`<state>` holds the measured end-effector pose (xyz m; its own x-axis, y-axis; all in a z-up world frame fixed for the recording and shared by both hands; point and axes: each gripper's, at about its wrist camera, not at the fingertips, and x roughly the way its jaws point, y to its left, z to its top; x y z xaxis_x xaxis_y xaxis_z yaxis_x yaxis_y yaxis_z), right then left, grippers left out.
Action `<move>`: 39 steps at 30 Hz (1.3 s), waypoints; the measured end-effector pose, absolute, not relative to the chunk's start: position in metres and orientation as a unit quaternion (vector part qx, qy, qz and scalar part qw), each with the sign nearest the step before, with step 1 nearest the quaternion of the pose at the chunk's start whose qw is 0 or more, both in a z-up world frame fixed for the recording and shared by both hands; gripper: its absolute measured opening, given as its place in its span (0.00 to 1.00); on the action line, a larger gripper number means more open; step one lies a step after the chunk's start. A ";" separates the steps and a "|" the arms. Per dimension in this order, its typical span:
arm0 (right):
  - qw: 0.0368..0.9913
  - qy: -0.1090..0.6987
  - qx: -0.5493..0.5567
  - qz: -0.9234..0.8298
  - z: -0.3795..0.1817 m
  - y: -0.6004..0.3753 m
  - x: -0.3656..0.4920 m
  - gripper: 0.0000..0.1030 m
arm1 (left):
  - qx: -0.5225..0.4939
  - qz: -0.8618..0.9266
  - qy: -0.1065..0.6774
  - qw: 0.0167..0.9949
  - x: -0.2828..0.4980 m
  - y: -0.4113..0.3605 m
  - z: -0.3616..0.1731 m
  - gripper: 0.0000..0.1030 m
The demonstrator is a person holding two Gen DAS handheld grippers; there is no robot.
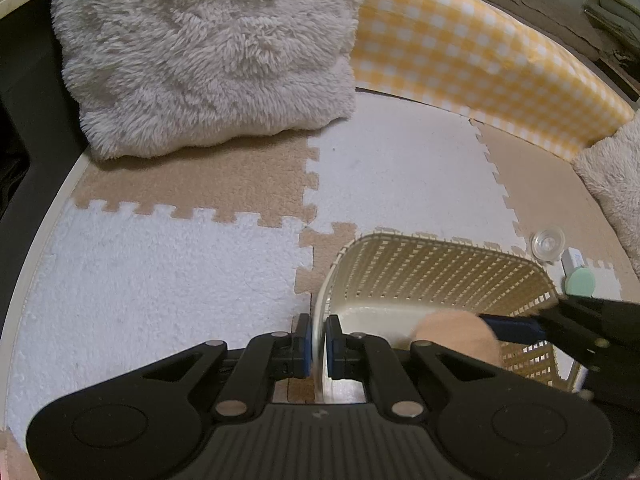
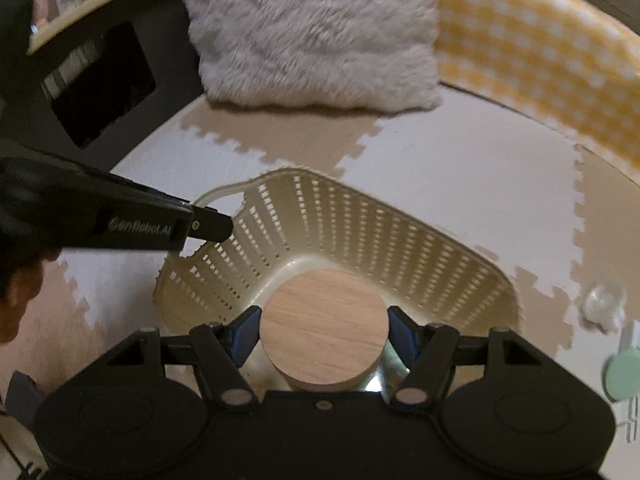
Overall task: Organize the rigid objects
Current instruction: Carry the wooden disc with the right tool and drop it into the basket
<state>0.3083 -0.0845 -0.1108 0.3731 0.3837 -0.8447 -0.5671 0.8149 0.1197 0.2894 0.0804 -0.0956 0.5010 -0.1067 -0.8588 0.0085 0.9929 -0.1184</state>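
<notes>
Now the left gripper point(image 1: 319, 346) pinches the basket point(image 2: 360, 224) rim while the right gripper point(image 2: 324, 334) clamps a wooden disc point(image 2: 324, 320) above it; next, release inside.

Your left tongs point(image 1: 319, 347) are pinched nearly closed on the thin rim of the basket point(image 1: 436, 276), while your right tongs point(image 2: 324, 330) reach in from the right, spread wide and clamped on the round wooden disc point(image 2: 325, 314).
</notes>
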 end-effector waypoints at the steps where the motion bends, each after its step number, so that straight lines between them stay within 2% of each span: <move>1: 0.820 0.481 -0.104 0.292 -0.112 -0.080 0.310 0.67 | -0.051 -0.034 0.499 0.865 0.290 0.081 -0.095 0.07; 6: 0.803 0.486 -0.154 0.308 -0.121 -0.058 0.321 0.67 | -0.050 -0.033 0.496 0.866 0.289 0.080 -0.095 0.07; 12: 0.804 0.482 -0.130 0.323 -0.127 -0.055 0.338 0.67 | -0.056 -0.034 0.496 0.866 0.290 0.082 -0.094 0.07; 13: 0.806 0.479 -0.123 0.324 -0.129 -0.055 0.340 0.68 | -0.056 -0.034 0.497 0.866 0.290 0.082 -0.094 0.07; 16: 0.809 0.478 -0.112 0.324 -0.132 -0.054 0.342 0.83 | -0.056 -0.034 0.496 0.866 0.291 0.082 -0.094 0.07; 30: 0.811 0.495 -0.052 0.306 -0.113 -0.087 0.336 0.86 | -0.055 -0.034 0.497 0.865 0.292 0.082 -0.094 0.07; 39: 0.829 0.461 -0.018 0.317 -0.077 -0.122 0.311 0.91 | -0.053 -0.033 0.496 0.866 0.292 0.083 -0.095 0.07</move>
